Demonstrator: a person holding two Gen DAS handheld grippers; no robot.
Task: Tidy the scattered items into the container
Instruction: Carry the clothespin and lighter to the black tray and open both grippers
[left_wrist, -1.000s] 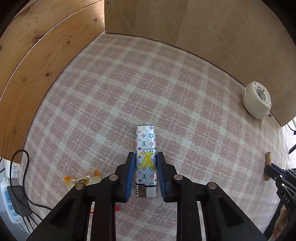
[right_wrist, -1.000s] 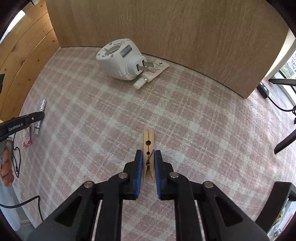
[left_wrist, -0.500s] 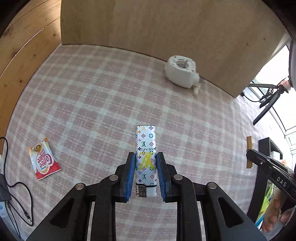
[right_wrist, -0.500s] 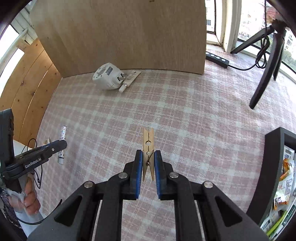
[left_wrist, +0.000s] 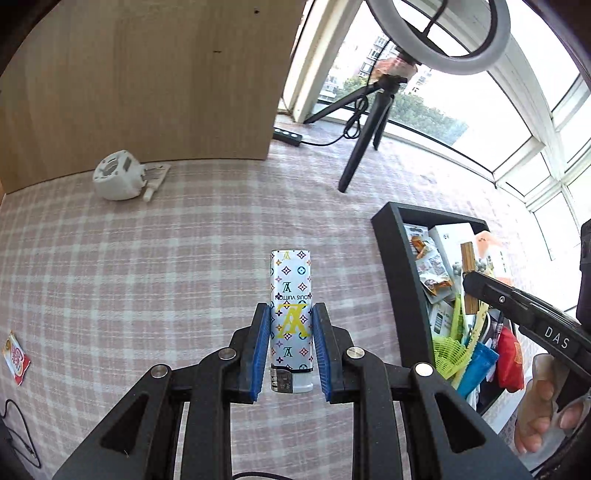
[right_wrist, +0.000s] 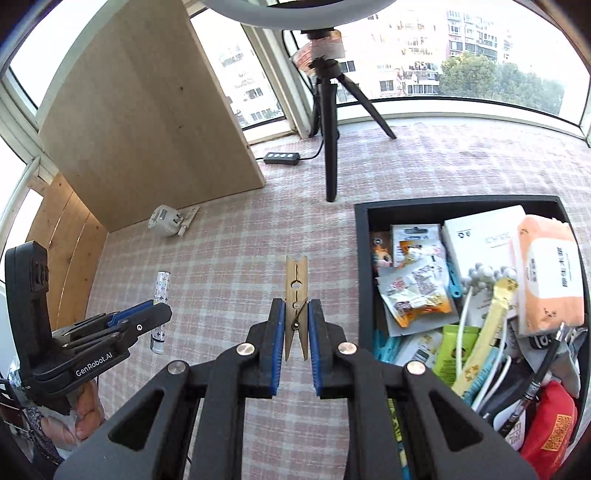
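Tools both hover above the pink checked worktop (left_wrist: 147, 266). Left tool (left_wrist: 291, 350) is clamped on a silver monogram-printed lighter (left_wrist: 291, 314), pointing forward, left of the black rectangular container (right_wrist: 364, 258). Right tool (right_wrist: 295, 343) pinches a wooden clothespin (right_wrist: 296, 295) level, just beside the crammed container's left wall.
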